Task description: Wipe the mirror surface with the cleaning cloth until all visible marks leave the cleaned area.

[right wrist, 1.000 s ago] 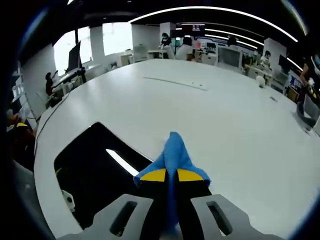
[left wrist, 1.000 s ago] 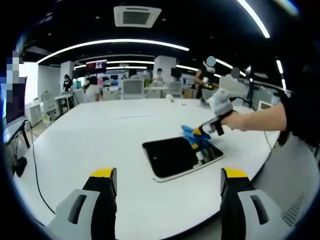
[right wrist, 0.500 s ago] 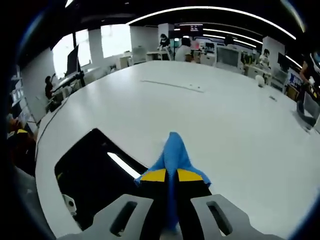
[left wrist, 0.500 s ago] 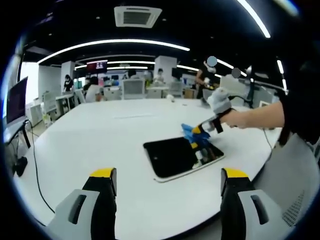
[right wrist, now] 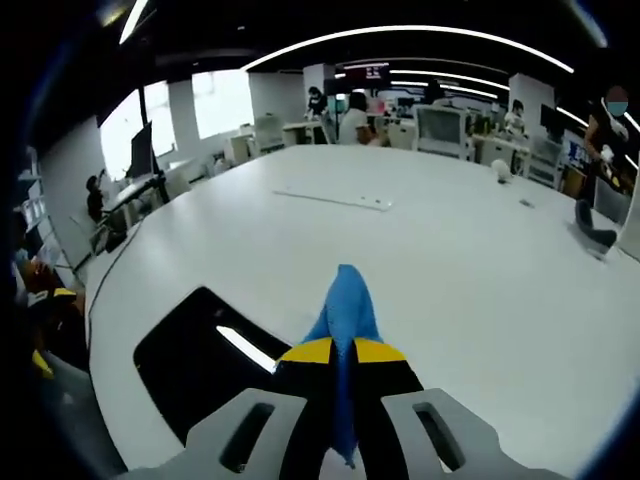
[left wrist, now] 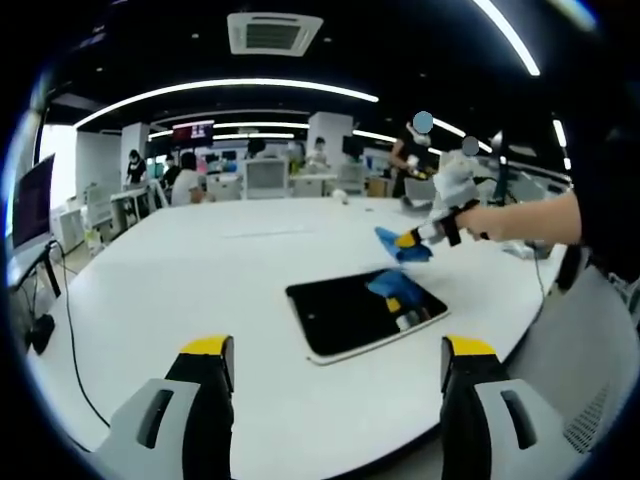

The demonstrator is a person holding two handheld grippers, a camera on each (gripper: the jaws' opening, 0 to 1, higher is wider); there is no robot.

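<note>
Above white table and mirror, right gripper (clamping blue cloth) aloft.

open white table around mirror, cloth-holding tongs above it

There is one mirror with a dark face lying flat on one big white bench, and one blue cloth. Two tongs are here: the left tongs, with two yellow-tipped jaws standing wide apart, and the right tongs, with two yellow-tipped jaws pressed together on the cloth; the left gripper view also shows one hand holding them above the mirror. On the far part of the bench lies one long flat strip, and one ceiling vent hangs overhead; several people stand or sit in the background, too small and blurred to count exactly.
</note>
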